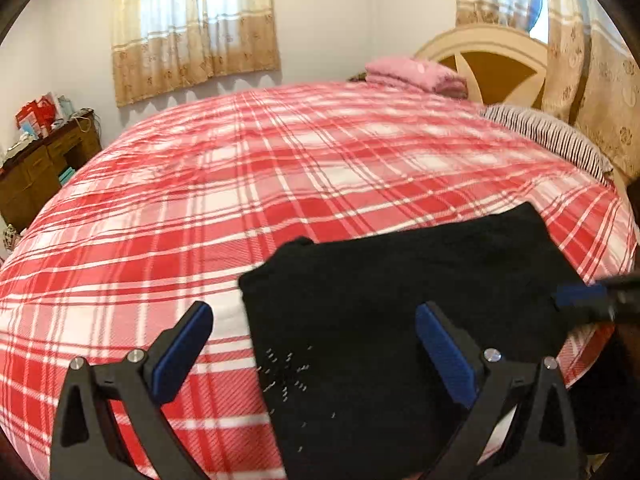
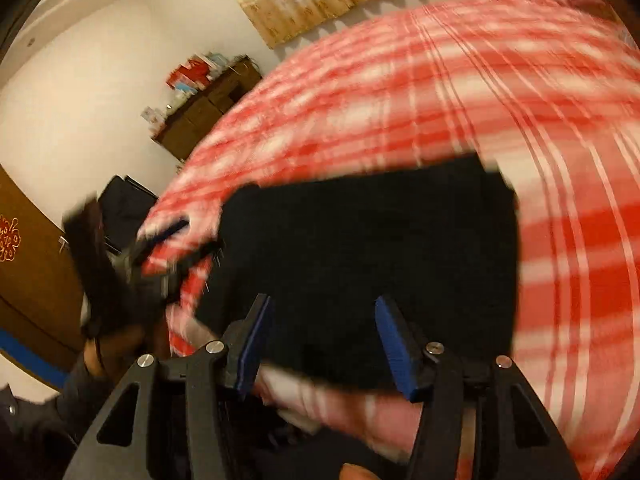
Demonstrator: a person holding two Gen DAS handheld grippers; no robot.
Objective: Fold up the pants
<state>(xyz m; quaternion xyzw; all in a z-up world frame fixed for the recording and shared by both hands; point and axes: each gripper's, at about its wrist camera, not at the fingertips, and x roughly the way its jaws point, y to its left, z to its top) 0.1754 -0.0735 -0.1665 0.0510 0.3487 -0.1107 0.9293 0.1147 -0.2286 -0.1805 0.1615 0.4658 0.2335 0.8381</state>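
Note:
The black pants lie folded into a compact rectangle on the red plaid bed, near its front right edge. My left gripper is open and empty, hovering over the pants' left edge. My right gripper is open and empty above the near edge of the pants. The right gripper shows in the left wrist view at the pants' right side. The left gripper shows blurred in the right wrist view at the pants' left side.
Folded pink bedding and a striped pillow lie by the headboard. A brown desk with clutter stands left of the bed. Curtains hang on the far wall.

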